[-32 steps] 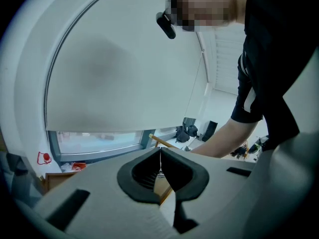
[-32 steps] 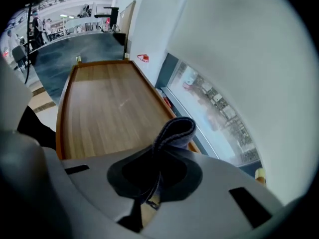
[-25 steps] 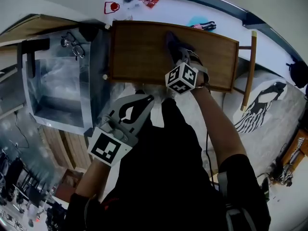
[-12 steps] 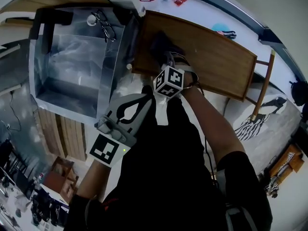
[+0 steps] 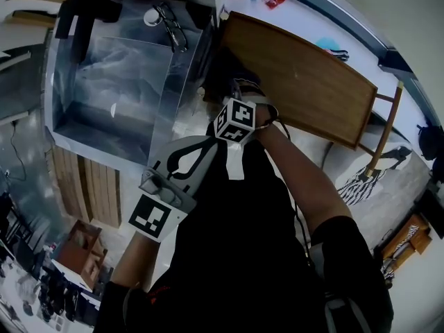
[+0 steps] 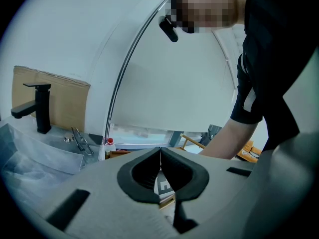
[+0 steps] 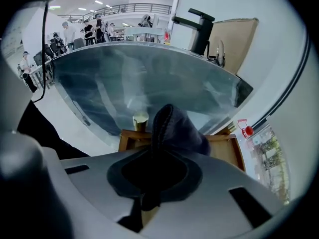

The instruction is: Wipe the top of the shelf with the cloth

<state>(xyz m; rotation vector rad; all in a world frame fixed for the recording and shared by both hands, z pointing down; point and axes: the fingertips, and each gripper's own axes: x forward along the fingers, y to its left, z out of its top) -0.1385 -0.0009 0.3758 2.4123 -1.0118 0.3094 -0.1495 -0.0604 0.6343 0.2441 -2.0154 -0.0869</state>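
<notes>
R gripper [image 7: 154, 153] clamped on dark cloth [image 7: 174, 128], pressing it to wooden shelf top [image 5: 312, 82] by steel sink [image 5: 111, 82] to wipe; L gripper [image 6: 160, 158] pinched together, empty, parked clear

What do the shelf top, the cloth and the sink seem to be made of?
Shelf top: wood, it seems, brown with faint grain, satin finish. Cloth: dark soft fabric, folded, with a stitched edge. Sink: probably stainless steel, grey and reflective.

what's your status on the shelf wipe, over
Right gripper shut on cloth, at the shelf top's end by the sink. Left gripper shut, empty, held off the shelf. Nothing seen blocking the top.
</notes>
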